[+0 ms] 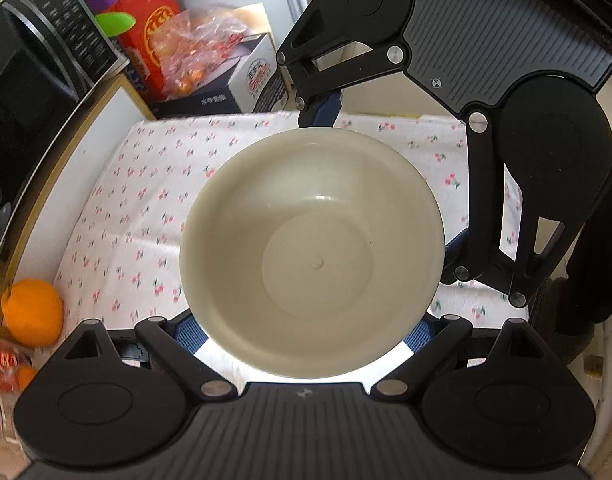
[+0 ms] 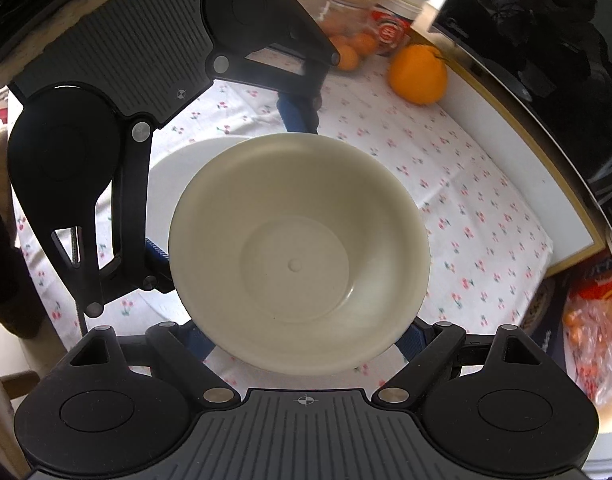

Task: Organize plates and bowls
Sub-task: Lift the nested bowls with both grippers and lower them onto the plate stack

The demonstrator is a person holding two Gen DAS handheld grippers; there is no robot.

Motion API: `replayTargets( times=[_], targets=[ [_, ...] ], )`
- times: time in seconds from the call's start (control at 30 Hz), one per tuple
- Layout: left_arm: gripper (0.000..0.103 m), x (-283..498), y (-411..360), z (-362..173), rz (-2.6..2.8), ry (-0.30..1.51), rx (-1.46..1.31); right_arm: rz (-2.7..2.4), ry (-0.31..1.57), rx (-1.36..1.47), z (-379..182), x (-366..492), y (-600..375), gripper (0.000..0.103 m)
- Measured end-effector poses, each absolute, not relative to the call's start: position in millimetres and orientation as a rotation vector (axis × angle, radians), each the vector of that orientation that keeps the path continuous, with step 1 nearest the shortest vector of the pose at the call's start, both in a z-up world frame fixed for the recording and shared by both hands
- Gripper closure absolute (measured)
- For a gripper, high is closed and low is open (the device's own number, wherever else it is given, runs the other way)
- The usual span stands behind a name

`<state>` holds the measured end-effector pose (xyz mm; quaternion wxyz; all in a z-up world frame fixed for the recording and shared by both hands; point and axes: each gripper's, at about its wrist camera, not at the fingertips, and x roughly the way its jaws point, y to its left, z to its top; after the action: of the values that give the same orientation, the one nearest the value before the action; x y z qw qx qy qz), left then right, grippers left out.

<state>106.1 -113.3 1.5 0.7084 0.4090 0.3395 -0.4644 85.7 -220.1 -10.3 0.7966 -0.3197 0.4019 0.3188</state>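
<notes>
The cream bowl (image 1: 311, 236) is held off the table by both grippers: left gripper (image 1: 306, 332) and right gripper (image 2: 307, 336), fingers spread wide on opposite rims. Carrying is judged in hand. Beyond, near the table's edge, a white plate (image 2: 166, 168) lies; lowering there is needed next.

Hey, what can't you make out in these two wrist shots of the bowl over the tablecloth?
- Right wrist view: white plate, mostly covered by the cream bowl; full outline hidden.
- Left wrist view: whatever lies under the cream bowl; it blocks the view.
- Right wrist view: jar label beside the orange, blurred, unreadable.
- Left wrist view: red packet at the left edge, cut off, blurred.
</notes>
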Motion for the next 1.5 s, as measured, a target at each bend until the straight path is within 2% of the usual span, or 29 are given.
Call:
replayTargets(
  times=[0.73, 0.93, 1.1, 1.5],
  targets=[
    [0.010, 134.3, -93.5, -29.3, -1.008, 0.870, 0.860, 0.773, 0.907, -0.702, -43.3, 108.8, -170.1, 0.014],
    [0.008, 136.0, -95.7, -39.1, -0.998, 0.880, 0.885, 0.788, 0.919, -0.699, -49.9, 107.9, -166.2, 0.014],
    [0.002, 139.0, -96.4, -41.5, -0.999, 0.875, 0.874, 0.783, 0.923, -0.704, -51.5, 108.5, -163.4, 0.014],
    [0.001, 130.0, -84.6, -39.4, -0.949, 0.891, 0.879, 0.737, 0.947, -0.734, -45.5, 106.9, -170.2, 0.011]
  ],
)
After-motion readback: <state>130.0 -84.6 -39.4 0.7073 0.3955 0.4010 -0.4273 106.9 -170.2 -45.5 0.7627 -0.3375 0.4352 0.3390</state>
